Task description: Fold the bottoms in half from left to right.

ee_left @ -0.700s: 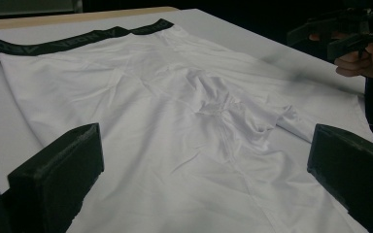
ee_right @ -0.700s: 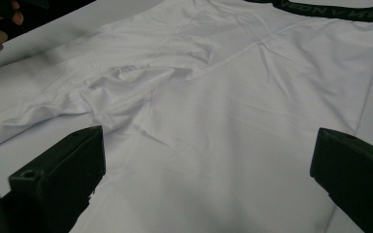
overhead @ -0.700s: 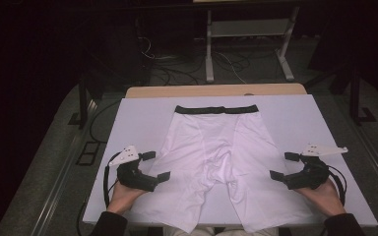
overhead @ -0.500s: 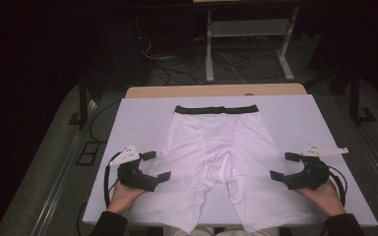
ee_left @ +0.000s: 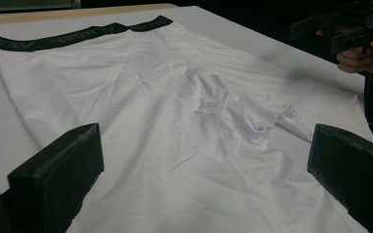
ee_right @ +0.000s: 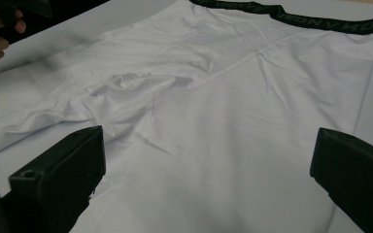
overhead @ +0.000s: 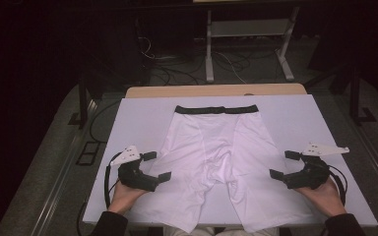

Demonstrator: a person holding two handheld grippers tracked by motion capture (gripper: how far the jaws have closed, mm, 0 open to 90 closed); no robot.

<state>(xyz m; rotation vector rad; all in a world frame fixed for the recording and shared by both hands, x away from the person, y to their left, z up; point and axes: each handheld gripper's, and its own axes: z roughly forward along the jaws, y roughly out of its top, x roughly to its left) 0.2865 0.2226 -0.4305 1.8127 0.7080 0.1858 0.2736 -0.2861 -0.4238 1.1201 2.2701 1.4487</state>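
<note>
White shorts lie flat at the middle of the white counter, black waistband at the far end, legs toward the person. The left gripper and right gripper flank the shorts at leg level, fingers released and spread wide, grasping nothing. Compared with moments earlier, nothing has shifted, suggesting work on the garment has not begun. The waistband carries grey lettering, upside down and too faint to read reliably.
</note>
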